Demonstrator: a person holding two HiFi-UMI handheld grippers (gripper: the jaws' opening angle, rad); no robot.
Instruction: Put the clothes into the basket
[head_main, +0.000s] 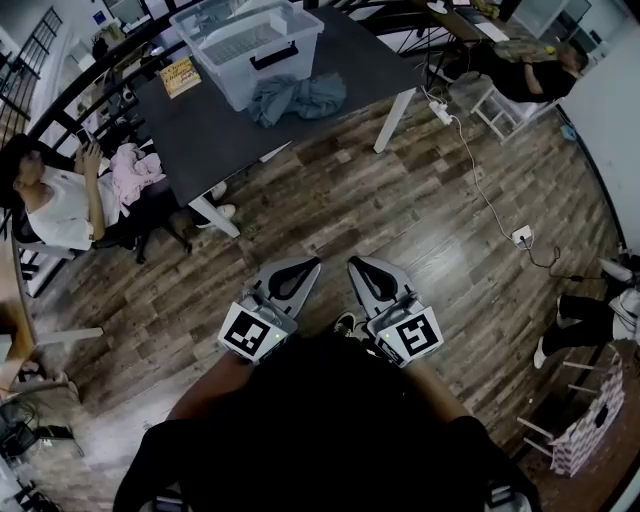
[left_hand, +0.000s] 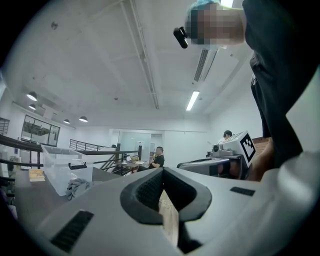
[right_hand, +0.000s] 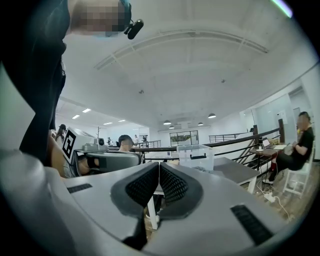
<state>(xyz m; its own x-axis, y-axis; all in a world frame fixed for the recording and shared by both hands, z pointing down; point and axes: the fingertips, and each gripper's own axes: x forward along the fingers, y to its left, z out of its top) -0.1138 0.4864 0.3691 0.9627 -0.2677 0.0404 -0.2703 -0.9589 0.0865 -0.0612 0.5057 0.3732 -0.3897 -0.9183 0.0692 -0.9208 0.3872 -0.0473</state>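
Both claws are pinched together with nothing in them: the left gripper and the right gripper point level, side by side over the wooden floor.

If the jaws arrive closed, they would probably shove the cloth along the tabletop rather than take it. A shallow pinch on one fold could leave the rest trailing over the bin's rim or sliding off the table edge.

The crumpled blue-grey garment lies well apart from both grippers at about 12 o'clock in the head view, on the dark table. It rests against the clear plastic bin, which sits at its 11 o'clock.
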